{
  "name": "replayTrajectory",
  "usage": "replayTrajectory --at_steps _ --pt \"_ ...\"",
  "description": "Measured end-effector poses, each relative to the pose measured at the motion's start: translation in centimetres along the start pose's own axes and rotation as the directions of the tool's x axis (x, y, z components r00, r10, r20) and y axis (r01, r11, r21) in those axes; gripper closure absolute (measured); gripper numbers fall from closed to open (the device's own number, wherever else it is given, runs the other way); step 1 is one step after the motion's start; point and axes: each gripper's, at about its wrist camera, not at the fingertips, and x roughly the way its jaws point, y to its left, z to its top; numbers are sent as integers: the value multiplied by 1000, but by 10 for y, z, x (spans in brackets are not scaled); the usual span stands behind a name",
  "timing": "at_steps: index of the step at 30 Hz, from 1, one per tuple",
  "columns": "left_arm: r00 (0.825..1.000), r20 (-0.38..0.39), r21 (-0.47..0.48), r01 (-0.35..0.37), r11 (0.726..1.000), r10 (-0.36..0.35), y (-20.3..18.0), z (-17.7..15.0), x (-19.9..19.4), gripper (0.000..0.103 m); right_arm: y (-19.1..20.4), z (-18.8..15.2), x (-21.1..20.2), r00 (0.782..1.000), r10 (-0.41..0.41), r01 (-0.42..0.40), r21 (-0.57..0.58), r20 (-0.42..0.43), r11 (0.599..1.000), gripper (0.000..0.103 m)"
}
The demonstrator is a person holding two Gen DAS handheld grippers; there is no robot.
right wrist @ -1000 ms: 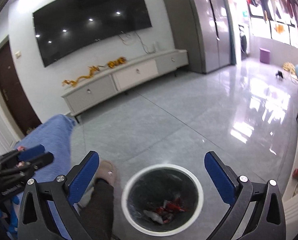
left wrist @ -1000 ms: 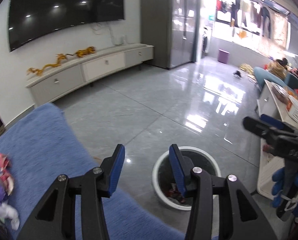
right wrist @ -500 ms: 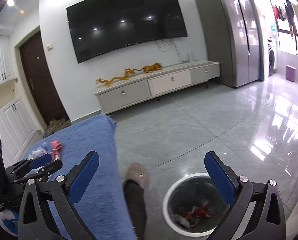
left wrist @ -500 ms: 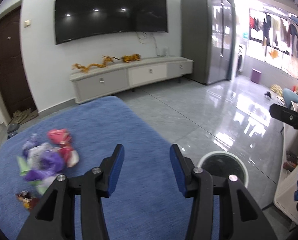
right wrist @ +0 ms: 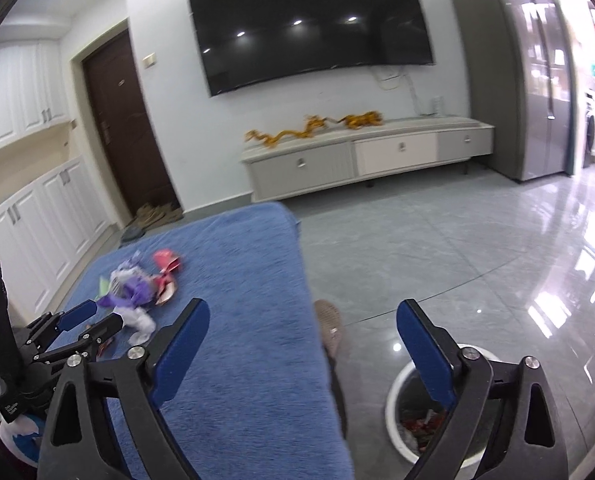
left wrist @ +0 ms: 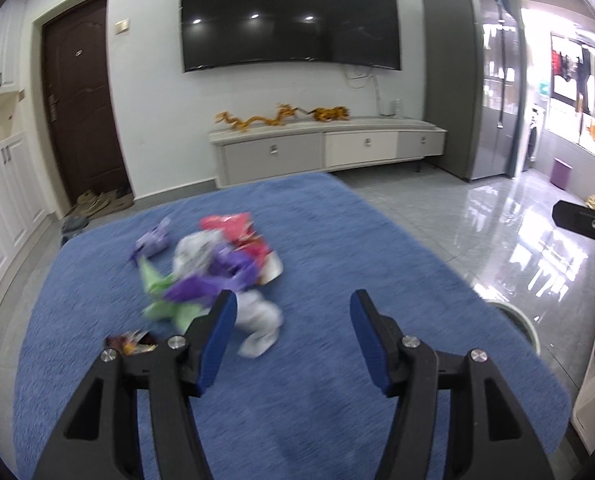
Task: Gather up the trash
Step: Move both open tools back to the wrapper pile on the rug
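Note:
A pile of crumpled wrappers (left wrist: 213,268), purple, green, red and white, lies on the blue cloth-covered table (left wrist: 337,248). It also shows in the right wrist view (right wrist: 137,292). My left gripper (left wrist: 291,332) is open and empty, just in front of the pile; it also shows in the right wrist view (right wrist: 85,320). My right gripper (right wrist: 301,348) is open and empty, over the table's right edge. The white-rimmed trash bin (right wrist: 397,400) stands on the floor to the right, with wrappers inside. Its rim shows in the left wrist view (left wrist: 525,324).
A small dark wrapper (left wrist: 131,342) lies near the left finger. A slippered foot (right wrist: 331,332) stands beside the table. A TV cabinet (left wrist: 325,148) and a dark door (left wrist: 85,112) line the far wall. White shelving (left wrist: 593,392) is at the right.
Both grippers have swung left from over the bin to the table. The wrapper pile has come into view and lies close ahead of the left gripper. Both stay open.

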Motion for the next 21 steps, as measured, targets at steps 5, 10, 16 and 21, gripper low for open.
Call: replayTrajectory --at_steps 5,10,16,21 --pt "998 -35 -60 -55 997 53 38 -16 -1 46 21 1 15 997 75 -76 -48 -23 996 14" --pt "993 -70 -108 -99 989 91 78 -29 -5 42 45 -1 34 987 145 -150 -87 -65 985 15" --pt "994 -87 -147 -82 986 70 106 -38 -8 32 73 -5 70 961 232 -252 -131 -151 959 17" --pt "991 -120 -128 -77 989 61 108 -38 9 30 101 -9 100 930 293 -332 -169 -221 928 17"
